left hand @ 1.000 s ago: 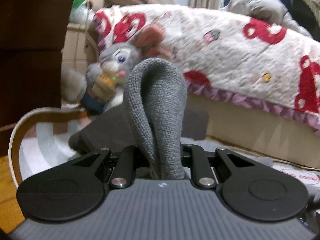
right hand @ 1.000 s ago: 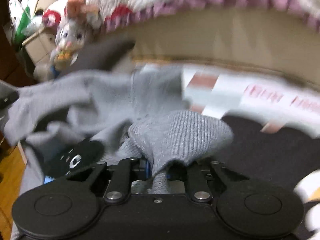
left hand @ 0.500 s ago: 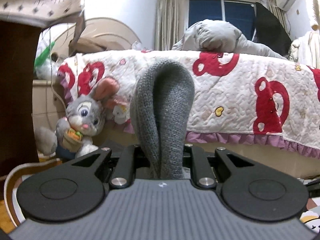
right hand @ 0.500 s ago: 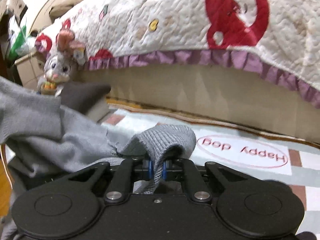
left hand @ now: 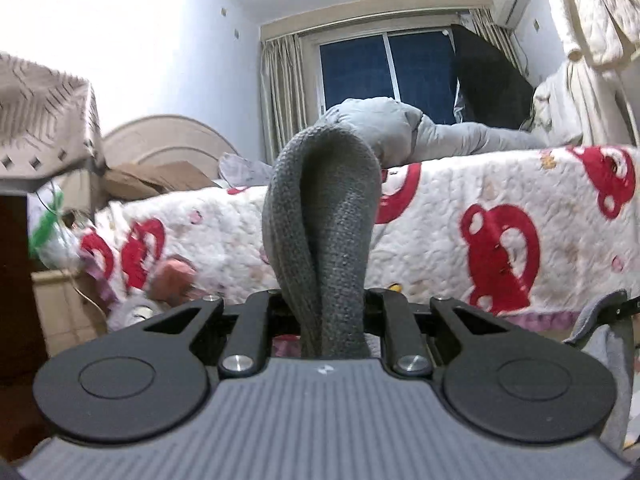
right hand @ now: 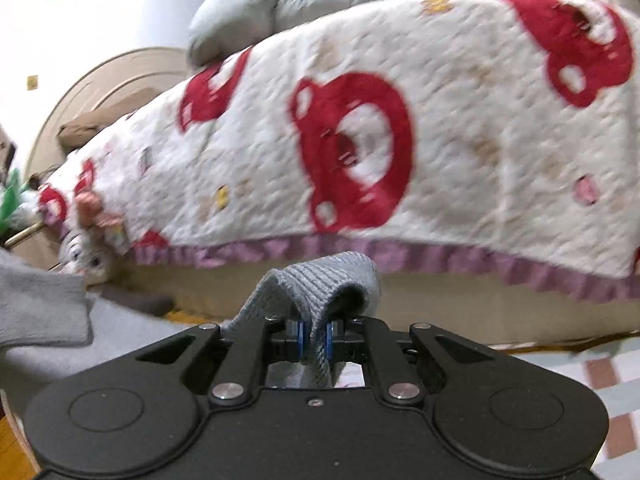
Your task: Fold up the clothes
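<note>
A grey knitted garment [left hand: 324, 220] is held up off the floor by both grippers. My left gripper [left hand: 326, 320] is shut on a thick fold of it that stands up between the fingers and hides the fingertips. My right gripper [right hand: 314, 338] is shut on another ribbed edge of the same garment [right hand: 320, 284], pinched between blue pads. More of the grey fabric [right hand: 44, 304] hangs at the left of the right wrist view. The right gripper [left hand: 618, 308] with grey cloth shows at the right edge of the left wrist view.
A bed with a white quilt printed with red bears [left hand: 500, 220] [right hand: 360, 140] fills the background. A grey padded jacket [left hand: 400, 128] lies on it. A plush rabbit [right hand: 86, 256] sits at the bed's foot. A patterned floor mat [right hand: 600, 372] lies below right.
Both grippers have risen and tilted upward with the garment. The floor mat and plush rabbit have dropped low in view; the window and ceiling now show.
</note>
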`<state>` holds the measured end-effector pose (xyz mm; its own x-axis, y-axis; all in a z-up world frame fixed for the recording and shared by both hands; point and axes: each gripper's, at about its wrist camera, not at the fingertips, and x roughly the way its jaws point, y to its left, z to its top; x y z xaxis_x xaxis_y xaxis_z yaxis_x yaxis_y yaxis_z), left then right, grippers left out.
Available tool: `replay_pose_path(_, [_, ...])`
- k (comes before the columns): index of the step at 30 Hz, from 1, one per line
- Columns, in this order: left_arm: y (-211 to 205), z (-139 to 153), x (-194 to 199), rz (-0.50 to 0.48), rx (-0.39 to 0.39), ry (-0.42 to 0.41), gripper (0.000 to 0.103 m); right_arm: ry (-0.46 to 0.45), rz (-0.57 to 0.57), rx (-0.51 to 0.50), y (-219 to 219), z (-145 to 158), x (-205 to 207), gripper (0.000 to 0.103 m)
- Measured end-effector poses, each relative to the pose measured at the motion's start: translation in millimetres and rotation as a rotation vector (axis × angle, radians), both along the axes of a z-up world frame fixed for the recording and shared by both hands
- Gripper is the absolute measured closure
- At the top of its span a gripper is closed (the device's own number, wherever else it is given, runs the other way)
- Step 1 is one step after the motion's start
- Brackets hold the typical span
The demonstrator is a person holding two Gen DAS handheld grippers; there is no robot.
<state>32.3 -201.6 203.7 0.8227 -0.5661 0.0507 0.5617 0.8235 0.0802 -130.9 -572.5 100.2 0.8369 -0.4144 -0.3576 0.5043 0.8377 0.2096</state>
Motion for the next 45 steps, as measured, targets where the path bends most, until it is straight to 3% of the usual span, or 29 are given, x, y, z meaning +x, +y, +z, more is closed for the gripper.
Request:
replay_pose_path(4, [-18.0, -2.9, 14.5, 0.015, -0.025, -0.014, 0.087, -0.04, -0.029, -0.009, -28.5, 24.7, -2.3, 0.093])
replay_pose_path(7, [-35.8, -11.7, 44.9, 0.04, -0.016, -0.002, 0.087, 0.018, -0.009, -0.011, -58.6, 30.6, 28.2, 0.091])
replay_pose_path(8, [-43.8, -19.7, 62.6, 0.056, -0.012, 0.035, 0.084, 0.077, 0.011, -0.006, -69.1, 24.7, 43.6, 0.091])
replay_pose_path(10, [-56.0, -45.9, 90.6, 0.073, 0.021, 0.171, 0.079, 0.178, -0.005, 0.005, -86.3, -0.3, 67.3, 0.065])
replay_pose_path(13, [-70.2, -94.8, 119.1, 0.068, 0.087, 0.39, 0.075, 0.285, -0.1, 0.071, -90.9, -49.0, 66.9, 0.059])
replay_pose_path(16, [-58.8, -142.5, 101.4, 0.028, 0.119, 0.484, 0.07, 0.297, -0.012, 0.183, -72.4, -93.4, 42.1, 0.06])
replay_pose_path(18, [-48.4, -166.3, 86.6, 0.014, 0.137, 0.538, 0.065, 0.335, 0.064, 0.181, -49.1, -117.8, 26.0, 0.06])
replay_pose_path(23, [-20.0, -206.6, 59.9, -0.02, 0.097, 0.75, 0.065, 0.385, 0.281, 0.127, 24.4, -144.3, -12.4, 0.06])
replay_pose_path(27, [-16.6, -217.1, 38.2, -0.044, 0.134, 0.818, 0.063, 0.47, 0.501, 0.032, 79.4, -151.2, -17.2, 0.059])
replay_pose_path(30, [-18.5, -221.3, 31.1, -0.059, 0.109, 0.88, 0.058, 0.55, 0.611, -0.055, 114.4, -163.7, -0.5, 0.059])
replay_pose_path(32, [-23.5, -228.1, 30.3, -0.057, 0.114, 0.923, 0.055, 0.59, 0.643, -0.102, 134.3, -177.3, 17.4, 0.059])
replay_pose_path(36, [-25.2, -247.9, 21.8, -0.043, 0.113, 0.978, 0.055, 0.652, 0.564, -0.19, 156.2, -196.7, 47.4, 0.058])
replay_pose_path(37, [-24.3, -250.8, 21.7, -0.045, 0.11, 0.987, 0.055, 0.661, 0.546, -0.208, 158.9, -199.8, 53.6, 0.053])
replay_pose_path(40, [-22.0, -254.1, 23.6, -0.06, 0.121, 0.961, 0.055, 0.692, 0.534, -0.225, 160.5, -208.4, 64.6, 0.051])
replay_pose_path(41, [-21.1, -254.8, 24.1, -0.065, 0.125, 0.946, 0.055, 0.7, 0.564, -0.197, 160.0, -214.0, 66.9, 0.051])
replay_pose_path(42, [-20.5, -255.9, 26.3, -0.07, 0.123, 0.941, 0.055, 0.702, 0.594, -0.172, 159.8, -219.0, 68.8, 0.065])
replay_pose_path(43, [-19.9, -257.0, 28.8, -0.076, 0.119, 0.937, 0.055, 0.686, 0.621, -0.163, 160.8, -221.1, 69.3, 0.091])
replay_pose_path(45, [-18.4, -258.1, 32.4, -0.088, 0.102, 0.925, 0.055, 0.637, 0.612, -0.189, 162.5, -211.1, 72.5, 0.095])
